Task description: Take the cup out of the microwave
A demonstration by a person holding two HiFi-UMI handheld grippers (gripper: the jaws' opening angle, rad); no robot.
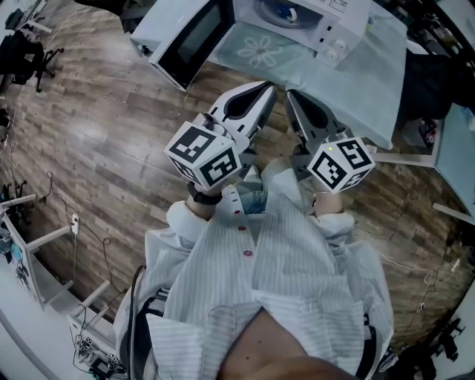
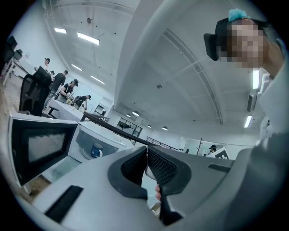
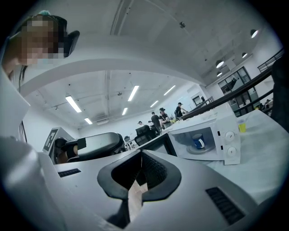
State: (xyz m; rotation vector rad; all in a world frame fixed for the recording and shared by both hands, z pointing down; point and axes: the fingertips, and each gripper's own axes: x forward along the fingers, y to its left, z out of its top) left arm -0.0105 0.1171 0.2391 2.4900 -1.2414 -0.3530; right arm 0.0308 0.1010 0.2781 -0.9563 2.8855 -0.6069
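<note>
Head view, L to R: brown wood-plank floor (image 1: 89, 133) on the left. Next the dark-glass door (image 1: 189, 41) of the white box-shaped microwave (image 1: 349, 18), swung wide open past the tabletop (image 1: 356, 82), which is covered w/ a pale-green cloth w/ a flower print. The small blue cup (image 1: 286, 11) stands upright inside the oven cavity on the round turntable (image 3: 189, 150), not yet taken out and well apart from both claws. Below, a person in a white striped shirt (image 1: 297, 274) holds the two grey claws side by side, both aimed at the microwave, tips near the tabletop's front edge. Left claw (image 1: 271, 87), w/ its black-and-white marker cube (image 1: 204, 154) at the rear: the ribbed pads meet at the tips, fully closed, nothing held. Right claw (image 1: 291, 95), w/ its own marker cube (image 1: 341, 165): the jaws are pressed together too, and it is empty. In the right gripper view the cup sits up and to the right of the closed tips, w/ the left claw off to the left. Other people stand far back in the room.
</note>
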